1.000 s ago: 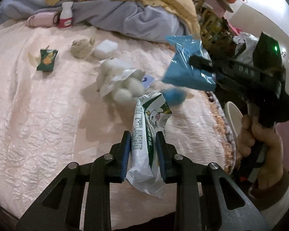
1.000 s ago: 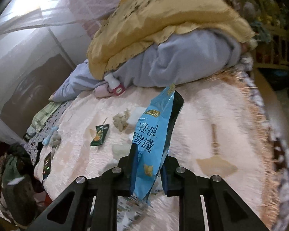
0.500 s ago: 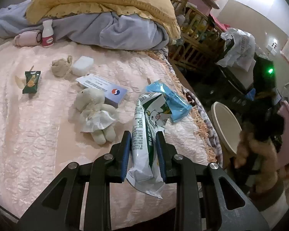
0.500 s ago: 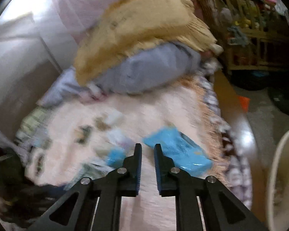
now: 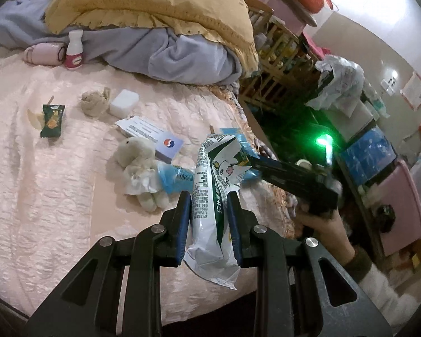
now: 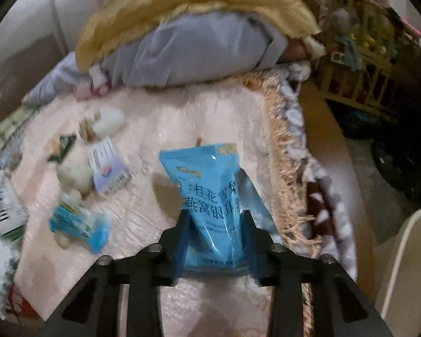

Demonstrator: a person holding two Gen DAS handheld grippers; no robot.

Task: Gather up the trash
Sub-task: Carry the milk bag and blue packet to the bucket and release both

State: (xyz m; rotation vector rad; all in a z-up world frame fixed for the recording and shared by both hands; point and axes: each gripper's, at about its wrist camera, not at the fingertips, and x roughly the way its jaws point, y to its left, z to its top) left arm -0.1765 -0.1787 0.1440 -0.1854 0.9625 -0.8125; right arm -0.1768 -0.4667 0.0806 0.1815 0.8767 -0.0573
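Since half a second ago the right gripper [image 6: 215, 221] has swung back over the bed [image 6: 160, 118]; then its jaws were nearly shut and empty with the blue bag [image 6: 210, 196] lying loose beyond them, and now they stand apart around that bag. Whether they press it I cannot tell. The bag lies on the bed near the fringed edge. The left gripper [image 5: 209, 205] is unchanged, jaws closed on the white-and-green pouch [image 5: 214, 196], held upright above the bed. A small blue wrapper [image 5: 175, 178] rests against a plush toy [image 5: 139, 157], beside a box [image 5: 151, 136]. A green packet [image 5: 52, 116] lies farther left.
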